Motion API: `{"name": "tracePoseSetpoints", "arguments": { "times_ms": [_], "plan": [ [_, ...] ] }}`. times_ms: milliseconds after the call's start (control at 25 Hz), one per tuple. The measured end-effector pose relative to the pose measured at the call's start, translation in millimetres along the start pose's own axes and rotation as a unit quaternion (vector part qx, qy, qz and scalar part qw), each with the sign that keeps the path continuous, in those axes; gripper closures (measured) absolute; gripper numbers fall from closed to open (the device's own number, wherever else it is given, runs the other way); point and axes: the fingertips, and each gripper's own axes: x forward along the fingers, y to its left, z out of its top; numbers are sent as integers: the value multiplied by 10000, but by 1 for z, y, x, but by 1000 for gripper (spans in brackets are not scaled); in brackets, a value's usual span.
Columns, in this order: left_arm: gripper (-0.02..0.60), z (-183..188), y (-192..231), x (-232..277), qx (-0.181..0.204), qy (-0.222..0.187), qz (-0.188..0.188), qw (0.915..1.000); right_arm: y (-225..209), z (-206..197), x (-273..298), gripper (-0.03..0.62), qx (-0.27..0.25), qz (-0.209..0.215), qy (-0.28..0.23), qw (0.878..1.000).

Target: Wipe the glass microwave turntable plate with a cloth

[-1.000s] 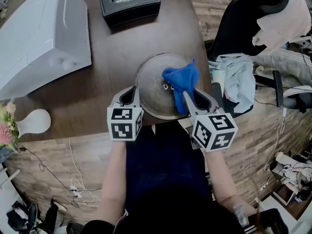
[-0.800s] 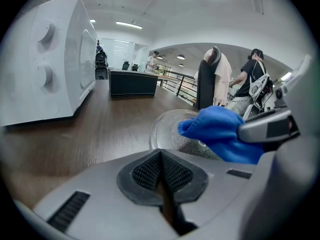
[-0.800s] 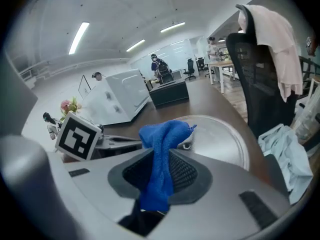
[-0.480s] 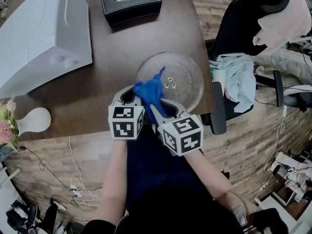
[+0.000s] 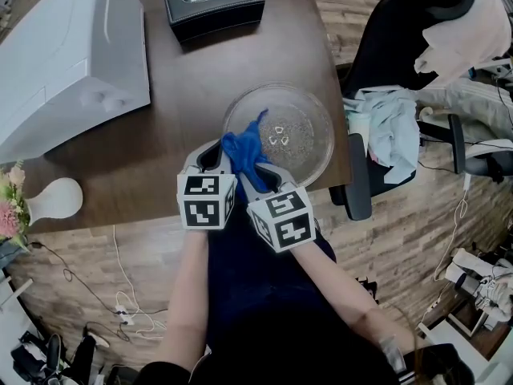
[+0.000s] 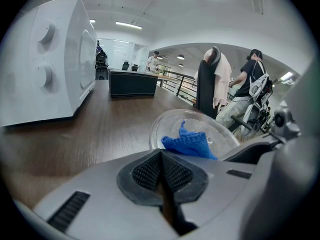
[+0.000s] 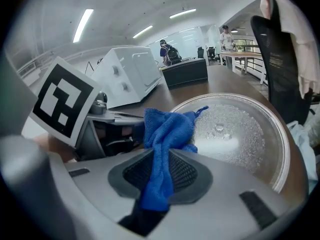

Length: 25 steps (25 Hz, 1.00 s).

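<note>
Blue cloth (image 5: 243, 149) bunched in right gripper (image 7: 159, 170) jaws, over pebbled glass plate (image 5: 309, 139), left gripper (image 6: 162, 173) jaws clenched

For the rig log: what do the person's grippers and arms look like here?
Both the left gripper and right gripper have light grey moulded bodies with dark ribbed pads. Each carries a white cube printed with black square markers. The forearms are bare; the clothing is dark.

A dark wooden table (image 5: 184, 95) fills the upper left; plank floor (image 5: 401, 239) lower right, black office chair (image 5: 393, 30) upper right.
</note>
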Motion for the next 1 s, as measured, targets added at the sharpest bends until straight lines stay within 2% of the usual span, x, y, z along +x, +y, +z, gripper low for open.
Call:
{"name": "tracePoseSetpoints", "arguments": {
  "times_ms": [440, 1000],
  "plan": [
    [580, 0, -1, 0, 90, -2, -9, 10000, -11, -1, -6, 519, -3, -115, 12, 9999],
    [580, 0, -2, 0, 134, 0, -33, 9999, -58, -15, -40, 517, 65, -572, 68, 9983]
  ]
}}
